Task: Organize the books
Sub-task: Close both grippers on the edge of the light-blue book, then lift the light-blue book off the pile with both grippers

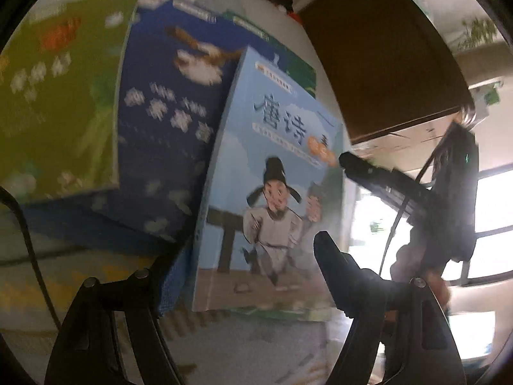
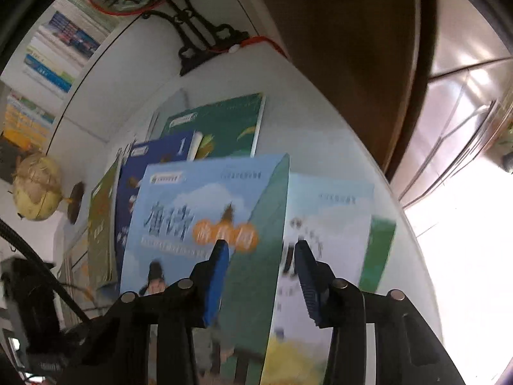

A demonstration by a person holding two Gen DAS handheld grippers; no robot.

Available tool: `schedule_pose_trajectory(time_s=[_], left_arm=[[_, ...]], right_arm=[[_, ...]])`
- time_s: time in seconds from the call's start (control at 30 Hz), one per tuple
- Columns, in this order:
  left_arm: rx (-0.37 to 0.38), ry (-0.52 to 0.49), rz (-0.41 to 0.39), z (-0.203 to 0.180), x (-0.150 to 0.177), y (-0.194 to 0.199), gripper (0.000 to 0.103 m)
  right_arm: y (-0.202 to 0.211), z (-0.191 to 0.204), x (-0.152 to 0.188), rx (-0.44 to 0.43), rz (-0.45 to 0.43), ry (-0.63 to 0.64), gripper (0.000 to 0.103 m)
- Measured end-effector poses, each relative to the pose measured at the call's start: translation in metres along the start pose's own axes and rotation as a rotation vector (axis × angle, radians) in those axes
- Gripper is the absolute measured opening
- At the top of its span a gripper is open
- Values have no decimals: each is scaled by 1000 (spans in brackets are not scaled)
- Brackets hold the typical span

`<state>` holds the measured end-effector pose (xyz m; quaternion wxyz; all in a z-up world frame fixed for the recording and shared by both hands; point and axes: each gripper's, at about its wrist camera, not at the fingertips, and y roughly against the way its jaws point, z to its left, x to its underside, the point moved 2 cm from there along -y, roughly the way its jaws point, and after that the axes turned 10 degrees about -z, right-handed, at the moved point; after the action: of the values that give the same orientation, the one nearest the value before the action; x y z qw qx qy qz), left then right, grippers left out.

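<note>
The left gripper (image 1: 250, 266) stood open around the light-blue book (image 1: 272, 173); the right gripper (image 2: 261, 256) straddled its edge, whether gripping I could not tell; no containers showed.

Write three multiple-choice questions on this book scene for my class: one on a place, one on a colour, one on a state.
1. Where is the dark blue book?
A. between the olive-green book and the light blue book
B. on top of the light blue book
C. on the floor

2. What colour is the hat of the figure on the light blue book's cover?
A. red
B. white
C. black

3. How is the light blue book?
A. lying open
B. standing, closed
C. lying flat, closed

Answers:
1 A: it shows between those two covers.
2 C: the hat is black.
3 B: it stands on its lower edge, its cover shut.
</note>
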<state>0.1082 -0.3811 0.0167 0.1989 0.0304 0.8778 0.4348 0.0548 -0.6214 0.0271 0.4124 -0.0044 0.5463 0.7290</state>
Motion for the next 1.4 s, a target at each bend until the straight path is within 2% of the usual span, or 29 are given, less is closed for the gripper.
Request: schedule_pose_trajectory(time_s=[0.23, 0.4, 0.5, 0.63, 0.67, 0.7, 0.8, 0.87, 0.9, 0.97, 1.0, 1.1, 1.2, 1.3, 1.33, 1.4], left_arm=[[-59, -85, -94, -20, -13, 12, 73], [-53, -134, -46, -23, -8, -5, 75], [-49, -142, -56, -23, -9, -9, 75], [-19, -155, -47, -20, -7, -12, 87], [-33, -167, -50, -24, -8, -16, 94], [-53, -185, -54, -23, -8, -17, 100], [-81, -213, -78, -17, -9, -18, 101], [-41, -187, -77, -10, -11, -15, 101], [-20, -169, -78, -7, -12, -14, 101], [34, -118, -81, 2, -15, -11, 101], [54, -101, -83, 6, -17, -9, 101], [90, -75, -84, 13, -19, -6, 101], [113, -39, -70, 19, -20, 0, 101], [149, 64, -71, 35, -20, 13, 99], [141, 73, -88, 40, -19, 19, 99], [112, 80, -102, 50, -18, 27, 99]], right_arm=[[-15, 0, -10, 7, -1, 8, 43], [-6, -3, 6, -23, 16, -18, 43], [1, -4, 18, -52, 36, -34, 43], [7, -14, 29, -129, 43, -143, 45], [7, -15, 28, -146, 49, -162, 45], [6, -17, 28, -193, 62, -197, 45], [9, -20, 30, -406, 68, -323, 45], [12, -20, 31, -560, 45, -408, 45], [13, -18, 32, -676, 32, -473, 45], [6, -12, 35, -805, 43, -557, 45], [-1, -4, 39, -806, 71, -561, 45], [-21, 33, 54, -657, 155, -399, 45], [-25, 53, 59, -581, 158, -322, 42], [-23, 51, 56, -542, 140, -330, 28], [-21, 48, 54, -501, 127, -307, 19], [-18, 43, 50, -439, 109, -272, 15]])
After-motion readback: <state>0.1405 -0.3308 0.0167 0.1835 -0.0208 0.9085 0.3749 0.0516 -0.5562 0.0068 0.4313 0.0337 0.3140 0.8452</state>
